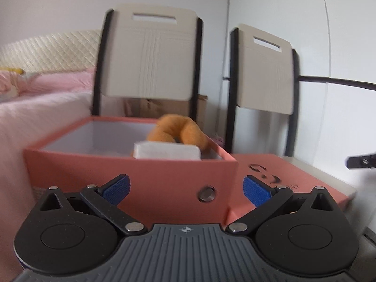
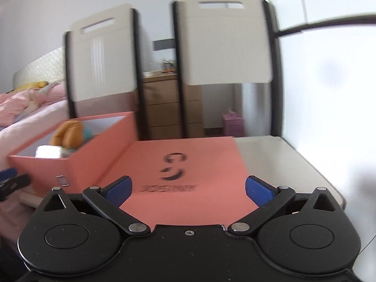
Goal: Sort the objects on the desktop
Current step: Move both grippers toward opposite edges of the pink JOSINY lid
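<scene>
A salmon-pink open box (image 1: 131,178) stands on the white table, with an orange plush toy (image 1: 178,130) and a white block (image 1: 166,151) inside. Its flat pink lid (image 1: 289,176) lies to the right of it, printed with a dark logo. My left gripper (image 1: 185,189) is open and empty, just in front of the box's near wall. In the right wrist view the box (image 2: 94,155) is at the left, with the plush (image 2: 68,134) in it, and the lid (image 2: 188,162) lies ahead. My right gripper (image 2: 189,190) is open and empty above the lid's near edge.
Two cream folding chairs (image 1: 150,54) (image 1: 265,70) stand behind the table (image 2: 289,162). A bed with pink bedding (image 1: 35,103) is at the left. A wooden drawer cabinet (image 2: 162,103) stands behind the chairs. The other gripper's tip (image 1: 362,161) shows at the right edge.
</scene>
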`<state>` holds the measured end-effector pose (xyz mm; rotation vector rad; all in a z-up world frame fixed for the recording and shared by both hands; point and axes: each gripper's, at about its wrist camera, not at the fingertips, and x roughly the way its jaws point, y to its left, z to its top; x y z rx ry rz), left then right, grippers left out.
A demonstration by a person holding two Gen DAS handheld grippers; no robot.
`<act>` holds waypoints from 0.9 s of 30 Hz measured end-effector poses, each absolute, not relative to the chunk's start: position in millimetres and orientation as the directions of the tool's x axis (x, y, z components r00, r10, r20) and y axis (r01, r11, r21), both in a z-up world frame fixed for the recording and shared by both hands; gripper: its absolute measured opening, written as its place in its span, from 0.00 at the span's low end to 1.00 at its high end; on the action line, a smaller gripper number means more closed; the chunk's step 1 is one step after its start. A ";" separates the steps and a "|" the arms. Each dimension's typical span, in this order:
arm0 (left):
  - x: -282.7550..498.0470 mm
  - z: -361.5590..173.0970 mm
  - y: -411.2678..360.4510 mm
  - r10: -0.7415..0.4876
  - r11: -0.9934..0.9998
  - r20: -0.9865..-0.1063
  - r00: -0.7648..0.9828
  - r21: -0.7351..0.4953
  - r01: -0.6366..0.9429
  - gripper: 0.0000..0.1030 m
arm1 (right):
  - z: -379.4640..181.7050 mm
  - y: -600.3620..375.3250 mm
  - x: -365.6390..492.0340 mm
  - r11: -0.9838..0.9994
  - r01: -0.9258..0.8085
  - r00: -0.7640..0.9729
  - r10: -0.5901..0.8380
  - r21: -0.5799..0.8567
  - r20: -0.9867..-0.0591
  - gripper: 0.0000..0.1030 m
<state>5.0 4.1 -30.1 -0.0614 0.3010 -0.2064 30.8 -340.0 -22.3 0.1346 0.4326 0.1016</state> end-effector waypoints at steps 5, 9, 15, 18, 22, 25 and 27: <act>12.6 -52.1 -12.0 -0.298 0.955 -0.358 0.885 -0.125 0.270 1.00 | -56.5 -378.8 60.5 0.973 -0.022 0.876 0.130 0.229 -0.465 0.99; 23.9 -71.8 -30.5 -0.335 0.941 -0.412 0.847 -0.111 0.319 1.00 | -77.0 -386.1 70.5 0.970 -0.042 0.848 0.161 0.239 -0.505 0.99; 44.1 -89.7 -53.7 -0.399 0.915 -0.449 0.799 -0.141 0.378 1.00 | -92.0 -389.6 78.1 0.957 -0.065 0.836 0.208 0.284 -0.508 0.99; 50.1 -94.6 -62.1 -0.416 0.907 -0.449 0.791 -0.148 0.393 1.00 | -97.5 -391.9 79.5 0.947 -0.078 0.825 0.236 0.310 -0.514 0.99; 50.7 -98.0 -67.0 -0.437 0.897 -0.435 0.788 -0.146 0.417 1.00 | -101.8 -394.8 80.5 0.942 -0.098 0.823 0.258 0.321 -0.506 0.99; 52.5 -100.0 -69.2 -0.449 0.891 -0.437 0.779 -0.154 0.427 1.00 | -101.6 -399.3 80.5 0.931 -0.108 0.827 0.279 0.347 -0.489 1.00; 52.4 -100.4 -71.1 -0.464 0.883 -0.439 0.770 -0.159 0.441 1.00 | -101.8 -398.4 80.2 0.933 -0.112 0.824 0.279 0.342 -0.492 1.00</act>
